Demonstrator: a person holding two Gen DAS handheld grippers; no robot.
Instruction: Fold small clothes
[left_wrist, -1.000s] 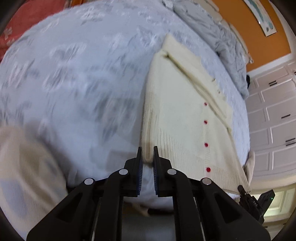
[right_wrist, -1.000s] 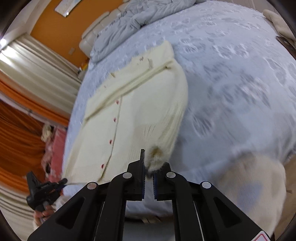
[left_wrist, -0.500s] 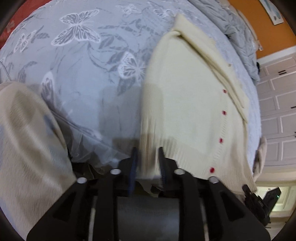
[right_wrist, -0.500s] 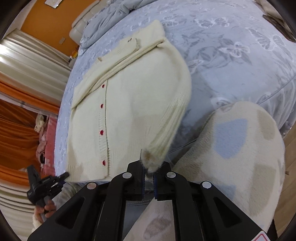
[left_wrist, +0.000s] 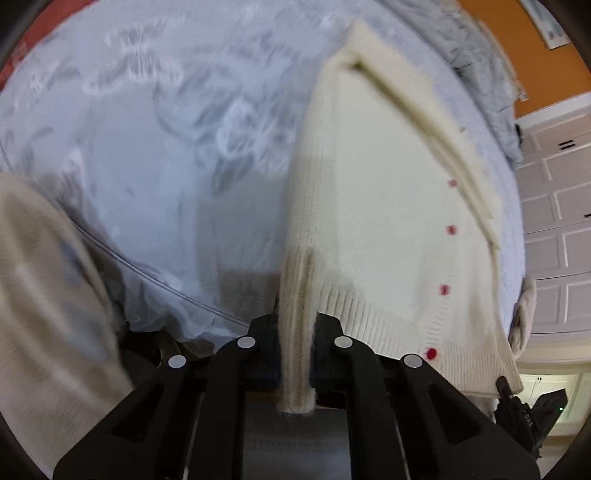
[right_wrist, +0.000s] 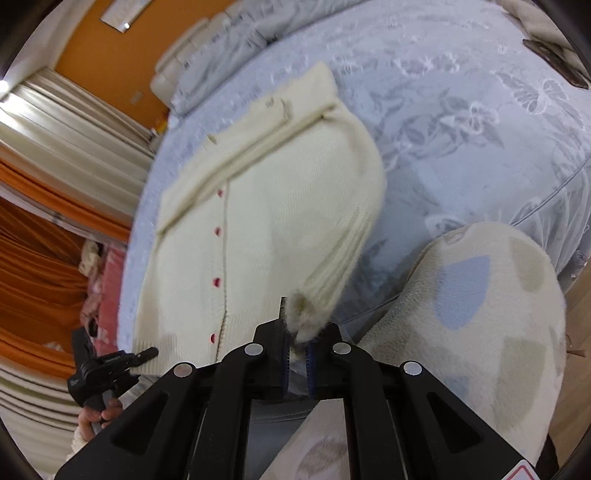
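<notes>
On the blue butterfly-print bedspread (left_wrist: 155, 206), seen from the left wrist, the cream cardigan (left_wrist: 388, 229) lies flat, its ribbed hem corner clamped in the left gripper (left_wrist: 295, 347), whose jaws have just closed. From the right wrist, the right gripper (right_wrist: 297, 343) pinches the cardigan's (right_wrist: 280, 206) sleeve cuff (right_wrist: 304, 321) at the bedspread's (right_wrist: 461, 122) near edge.

Soft even indoor light, motion blur across both views, fisheye bending and dark vignette at edges
</notes>
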